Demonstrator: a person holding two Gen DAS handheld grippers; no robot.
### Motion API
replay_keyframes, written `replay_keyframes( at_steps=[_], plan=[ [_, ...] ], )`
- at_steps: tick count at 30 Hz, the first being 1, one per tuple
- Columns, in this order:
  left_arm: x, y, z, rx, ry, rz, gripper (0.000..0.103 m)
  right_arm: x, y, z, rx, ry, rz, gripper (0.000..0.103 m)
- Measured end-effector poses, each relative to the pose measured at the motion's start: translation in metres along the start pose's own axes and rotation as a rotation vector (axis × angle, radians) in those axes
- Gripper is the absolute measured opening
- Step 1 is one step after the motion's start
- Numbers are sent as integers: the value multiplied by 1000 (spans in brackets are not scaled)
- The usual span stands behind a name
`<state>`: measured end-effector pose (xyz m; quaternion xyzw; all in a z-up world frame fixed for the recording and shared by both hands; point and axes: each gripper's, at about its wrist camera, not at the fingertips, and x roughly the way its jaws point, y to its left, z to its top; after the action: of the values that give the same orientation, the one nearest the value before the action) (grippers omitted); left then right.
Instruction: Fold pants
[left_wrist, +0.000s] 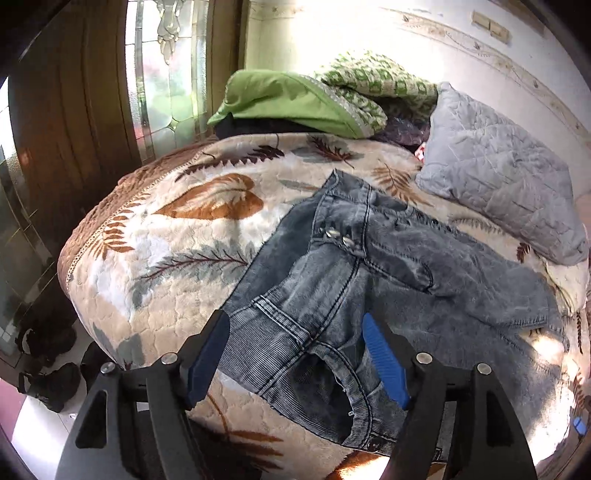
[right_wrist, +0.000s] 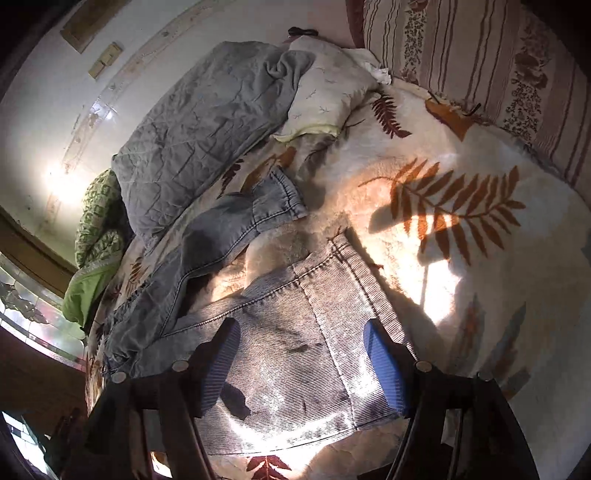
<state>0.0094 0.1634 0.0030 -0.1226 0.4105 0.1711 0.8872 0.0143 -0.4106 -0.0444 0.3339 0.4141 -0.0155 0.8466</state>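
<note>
Left wrist: I see both the left gripper and right gripper spread over the rumpled jeans, so I risk pinching one denim layer.

A home bedroom: leaf-print bedspread, pillow.

Both wrist views look down closely, sharing the pants, seemingly.

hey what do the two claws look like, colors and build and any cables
Both look alike. The left claw has black angular plastic arms with triangular cutouts, round silver bolts at the joints, and two blue ribbed pads as fingertips. The right claw has the same black frame, silver bolts and blue ribbed pads. No cables, markings or sleeves show in either view.
</note>
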Motion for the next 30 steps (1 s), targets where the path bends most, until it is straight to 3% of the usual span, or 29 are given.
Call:
replay_keyframes(
  at_steps=[3, 4, 7, 9, 12, 16, 18, 20, 22, 30],
  plan=[
    [52, -3, -19, 42, 240, 46, 76, 42, -18, -11, 74, 165, -103, 72],
    [55, 2, -19, 21, 247, 32, 76, 38, -15, -10, 70, 137, -98, 72],
    [39, 11, 0, -53, 164, -11, 76, 23, 5, 10, 38, 71, -24, 73],
    [33, 4, 21, -46, 115, -65, 76, 22, 20, 32, -1, 20, -4, 73],
    [43, -9, 56, -18, 75, -103, 77, 54, 26, 74, 10, 35, 36, 73],
    [83, -17, 94, -49, 119, -153, 77, 116, 21, 123, 16, 76, -40, 72],
    [100, -22, 103, -53, 125, -153, 77, 135, 18, 131, 22, 114, -43, 64],
    [114, -27, 106, -32, 140, -134, 77, 148, 26, 131, -26, 151, -68, 35],
    [125, -30, 105, -20, 158, -121, 77, 157, 33, 127, -81, 187, -141, 15],
    [134, -19, 105, -22, 168, -99, 77, 105, 46, 115, -271, 49, -323, 13]
  ],
)
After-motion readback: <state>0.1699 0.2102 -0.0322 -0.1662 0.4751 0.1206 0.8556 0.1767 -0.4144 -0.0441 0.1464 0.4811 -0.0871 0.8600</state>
